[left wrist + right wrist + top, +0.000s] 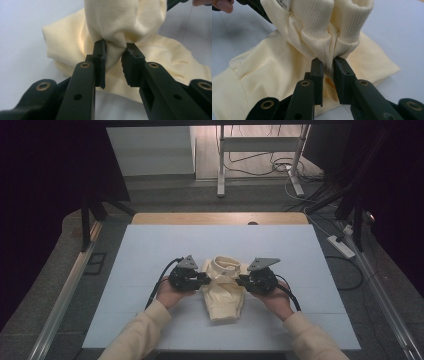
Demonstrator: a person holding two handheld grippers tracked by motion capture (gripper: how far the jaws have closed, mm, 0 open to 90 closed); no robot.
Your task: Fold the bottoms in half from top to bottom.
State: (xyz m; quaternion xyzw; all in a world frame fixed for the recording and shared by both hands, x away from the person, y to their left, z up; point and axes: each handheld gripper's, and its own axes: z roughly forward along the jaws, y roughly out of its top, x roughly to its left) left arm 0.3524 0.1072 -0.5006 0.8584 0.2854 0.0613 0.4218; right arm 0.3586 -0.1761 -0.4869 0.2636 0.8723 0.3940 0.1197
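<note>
A cream knitted garment with a ribbed collar lies folded into a narrow bundle on the pale sheet over the table. My left gripper comes at its upper part from the left, and my right gripper from the right. In the left gripper view the jaws pinch a bunched fold of the cream cloth, which is lifted above the flat part. In the right gripper view the jaws pinch gathered cloth just under the ribbed band.
The pale sheet extends well to either side of the garment and behind it. A wooden strip edges the table's far side. Metal stand legs, cables and a power strip are on the floor beyond.
</note>
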